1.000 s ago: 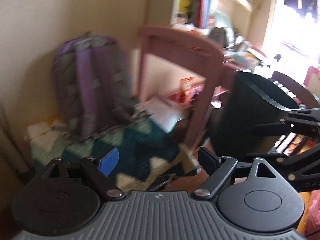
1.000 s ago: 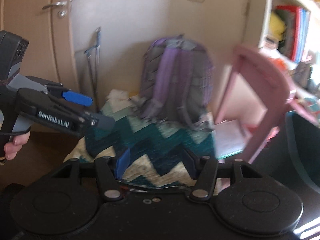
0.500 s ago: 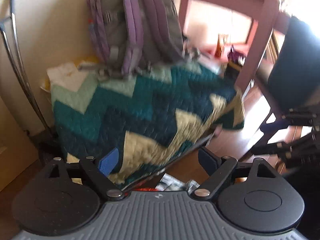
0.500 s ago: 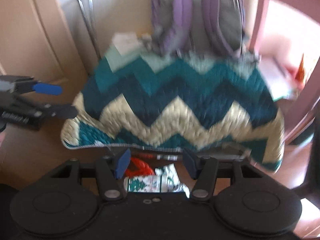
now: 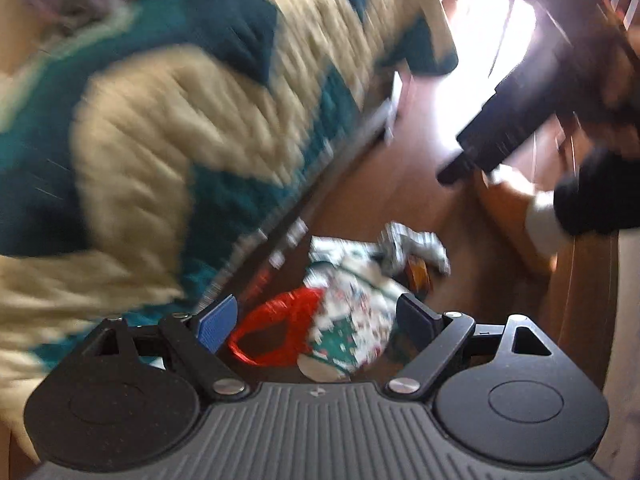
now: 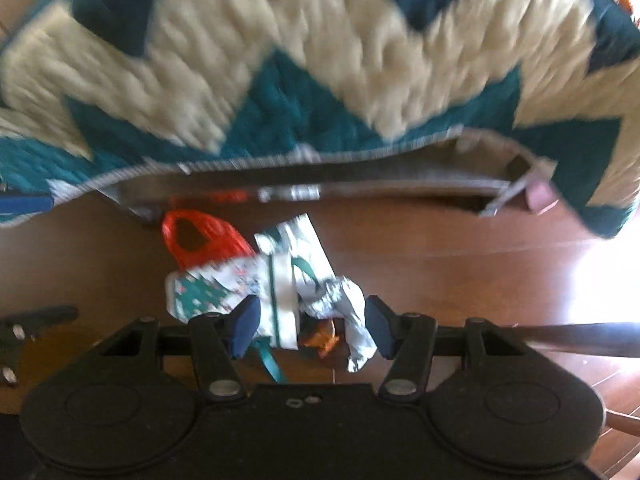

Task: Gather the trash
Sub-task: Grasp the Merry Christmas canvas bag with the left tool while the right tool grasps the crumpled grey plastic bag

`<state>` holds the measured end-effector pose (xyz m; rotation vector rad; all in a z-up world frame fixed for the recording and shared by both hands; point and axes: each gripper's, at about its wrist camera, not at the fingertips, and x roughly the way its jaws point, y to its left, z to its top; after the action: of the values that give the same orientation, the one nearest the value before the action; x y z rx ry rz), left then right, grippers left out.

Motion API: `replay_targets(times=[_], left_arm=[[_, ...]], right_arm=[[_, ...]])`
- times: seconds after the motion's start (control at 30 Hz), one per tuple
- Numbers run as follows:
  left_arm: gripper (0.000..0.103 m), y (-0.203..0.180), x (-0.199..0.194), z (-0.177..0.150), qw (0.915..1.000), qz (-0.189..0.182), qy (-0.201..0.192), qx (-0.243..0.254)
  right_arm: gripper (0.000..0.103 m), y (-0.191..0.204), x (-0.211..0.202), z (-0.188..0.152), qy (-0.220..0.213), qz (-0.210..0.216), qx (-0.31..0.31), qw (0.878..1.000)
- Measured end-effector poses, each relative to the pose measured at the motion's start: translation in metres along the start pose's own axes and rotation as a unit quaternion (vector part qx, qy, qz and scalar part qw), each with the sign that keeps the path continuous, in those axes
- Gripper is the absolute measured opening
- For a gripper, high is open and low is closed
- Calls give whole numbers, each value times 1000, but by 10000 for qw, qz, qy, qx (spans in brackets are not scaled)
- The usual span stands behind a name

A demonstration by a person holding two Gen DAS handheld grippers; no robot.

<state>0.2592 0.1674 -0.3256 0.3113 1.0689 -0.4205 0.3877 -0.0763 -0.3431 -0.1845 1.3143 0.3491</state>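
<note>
A heap of trash lies on the wooden floor beside the quilt's hanging edge: a red plastic bag [image 5: 276, 336] [image 6: 200, 240], tree-patterned wrapping paper [image 5: 352, 320] [image 6: 224, 288], a crumpled silver wrapper [image 5: 412, 248] [image 6: 344, 300] and a small orange wrapper [image 5: 418, 276] [image 6: 324, 338]. My left gripper [image 5: 316, 322] points down over the red bag and paper, open, pressing nothing. My right gripper [image 6: 313, 325] hangs over the paper and silver wrapper, also open. At the left edge of the right wrist view the left gripper's fingers [image 6: 36, 316] show. Both views are motion-blurred.
A teal and cream zigzag quilt [image 5: 168, 128] [image 6: 320, 60] overhangs a low frame edge [image 6: 304, 184] just behind the heap. A dark rod [image 6: 580, 336] crosses the floor at right. Dark blurred shapes [image 5: 592, 200] fill the left view's right side. Sunlight glares on the floor [image 6: 608, 272].
Both grippers have dropped and tipped downward, from facing the backpack and pink chair to looking at the floor. The trash heap has come into view between their fingers. Jaw openings look unchanged.
</note>
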Motion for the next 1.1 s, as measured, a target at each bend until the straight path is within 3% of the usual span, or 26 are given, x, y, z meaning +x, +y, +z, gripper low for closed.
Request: replay_targets(times=[0.17,0.4,0.6,0.87,0.9,0.93,0.97,1.1], left_arm=[[87,-14,69,-23,9975,-291,507,390],[87,-20,144,-50,9937,-389,1000,333],[87,-22,186,-59,9901,-428,1259,454],[86,-25,218,-68,9868,-410,1441,612],[84,-26,219,-68,9870,-388,1424,643],[80,-27,219,-68,9872,-364,1403,664],[69,-28,220,-68,9873,-346,1402,666],[47,-27,219,-66,9882,-310,1382,580]], right_arm=[[56,-11,56,-2,446,-18,-140,9989],[56,-16,125,-5,899,-62,-524,9946],[55,-25,176,-11,1262,-195,-818,9884],[52,-31,206,-10,1315,-44,-848,9877],[50,-31,208,-10,1304,12,-865,9877],[40,-31,208,-10,1303,33,-889,9875],[23,-30,209,-10,1300,38,-906,9874],[15,-31,205,-12,1239,99,-837,9887]])
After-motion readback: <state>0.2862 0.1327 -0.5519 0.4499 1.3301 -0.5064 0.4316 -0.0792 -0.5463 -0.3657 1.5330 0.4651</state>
